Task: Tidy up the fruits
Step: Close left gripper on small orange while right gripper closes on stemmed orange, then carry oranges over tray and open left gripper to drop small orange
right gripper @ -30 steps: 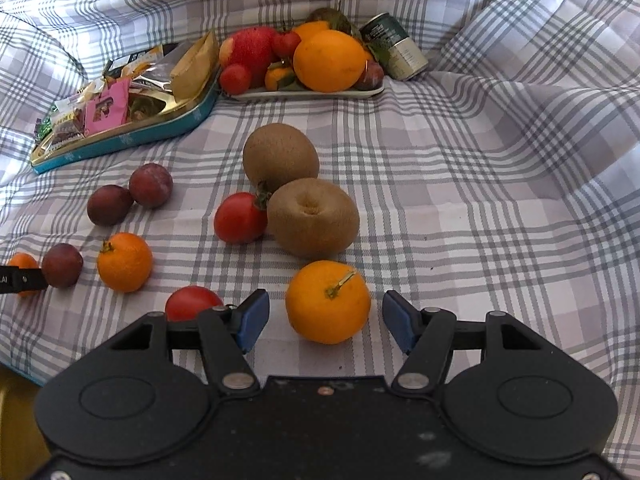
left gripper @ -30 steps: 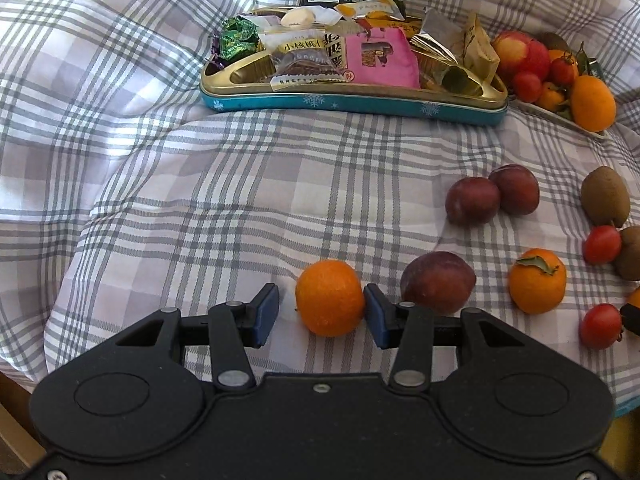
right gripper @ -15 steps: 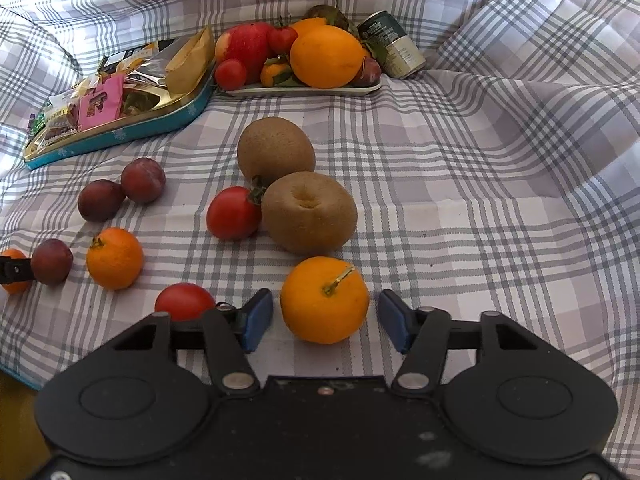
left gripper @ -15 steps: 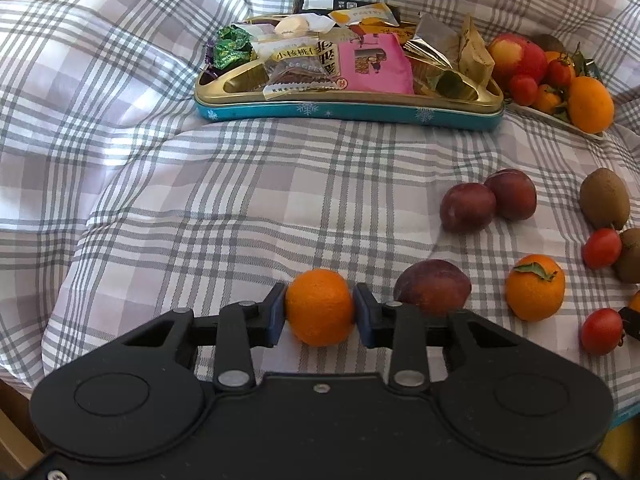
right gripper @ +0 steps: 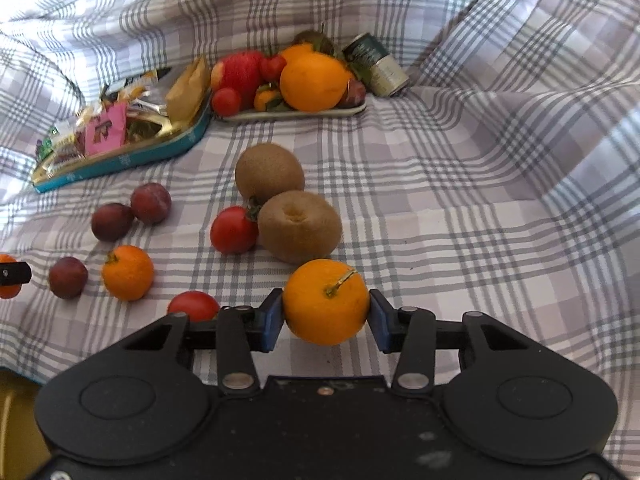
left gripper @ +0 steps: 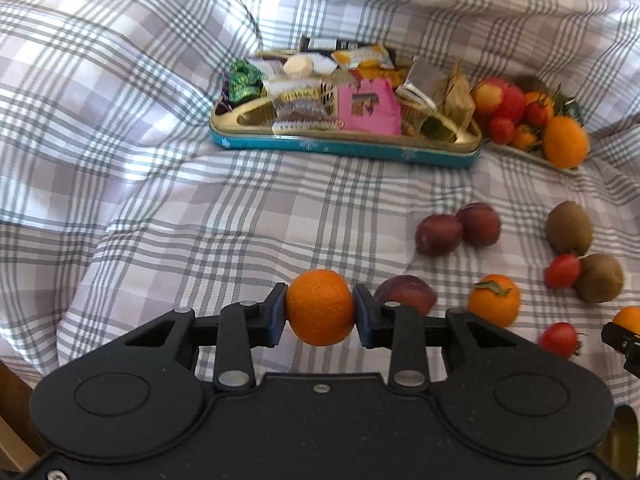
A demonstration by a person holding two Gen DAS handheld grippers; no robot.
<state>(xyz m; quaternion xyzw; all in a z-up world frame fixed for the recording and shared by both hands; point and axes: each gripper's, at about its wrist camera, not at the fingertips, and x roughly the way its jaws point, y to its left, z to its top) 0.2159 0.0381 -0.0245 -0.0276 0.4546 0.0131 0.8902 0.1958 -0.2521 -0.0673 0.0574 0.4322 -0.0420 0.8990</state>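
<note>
My left gripper [left gripper: 320, 312] has its blue pads pressed on a small orange [left gripper: 319, 300], its jaws still closing, and the fruit hangs a little above the checked cloth. The jaws of my right gripper [right gripper: 326, 314] are also closing, with both pads against a stemmed orange [right gripper: 326, 300] that sits low over the cloth. Loose on the cloth lie two kiwis [right gripper: 269, 172] [right gripper: 299, 226], tomatoes [right gripper: 234, 230] [right gripper: 194, 306], a leafy mandarin [right gripper: 128, 273] and three plums [right gripper: 112, 222] [right gripper: 151, 203] [right gripper: 68, 277]. A plate [right gripper: 296, 114] at the back holds piled fruit.
A blue and gold tin [left gripper: 344, 148] full of wrapped snacks stands at the back, left of the fruit plate. A green can [right gripper: 378, 66] lies beside the plate. The cloth rises in folds behind and at both sides. A wooden edge [left gripper: 12, 400] shows at the lower left.
Both grippers went from wide open around their oranges to pads pressed on them. The left one has risen, lifting its orange off the cloth. The right has hardly moved.
</note>
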